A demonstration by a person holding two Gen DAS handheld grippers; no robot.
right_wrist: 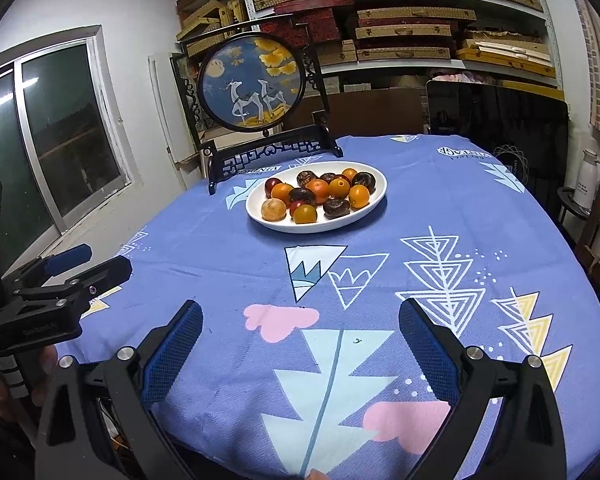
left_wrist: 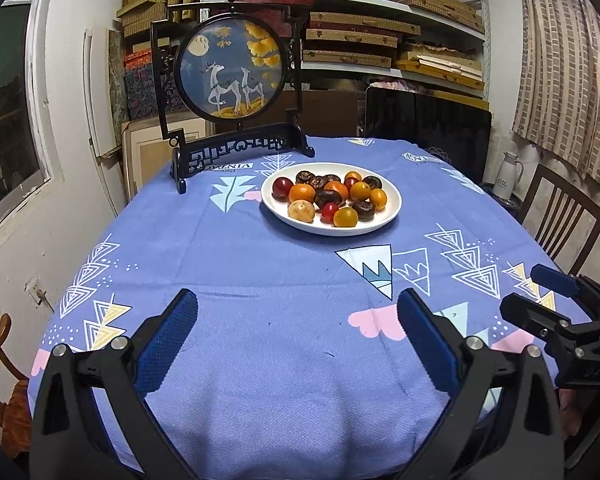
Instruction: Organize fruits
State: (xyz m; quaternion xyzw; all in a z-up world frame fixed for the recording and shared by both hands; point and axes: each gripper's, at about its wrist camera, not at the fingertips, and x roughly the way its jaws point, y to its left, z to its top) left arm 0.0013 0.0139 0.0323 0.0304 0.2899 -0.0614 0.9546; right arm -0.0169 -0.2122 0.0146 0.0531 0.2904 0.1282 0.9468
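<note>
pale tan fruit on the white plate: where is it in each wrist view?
Left wrist: pale tan fruit sits at the plate's near-left edge, just above picture centre.
Right wrist: pale tan fruit sits at the near-left end of the white plate, left of picture centre.
Shared landmark: the round deer screen stands behind the plate, up and to the left, in both views.

I only get the right tongs (left_wrist: pixel 540 296) partly in the left wrist view, body cut by the frame edge, and the left tongs (right_wrist: pixel 88 264) likewise at the right wrist view's left edge. Fruits (left_wrist: pixel 332 198) overlap on the plate (left_wrist: pixel 394 208), back ones half hidden. Tablecloth lettering (left_wrist: pixel 224 168) too small to read; desk near edge cut off.
</note>
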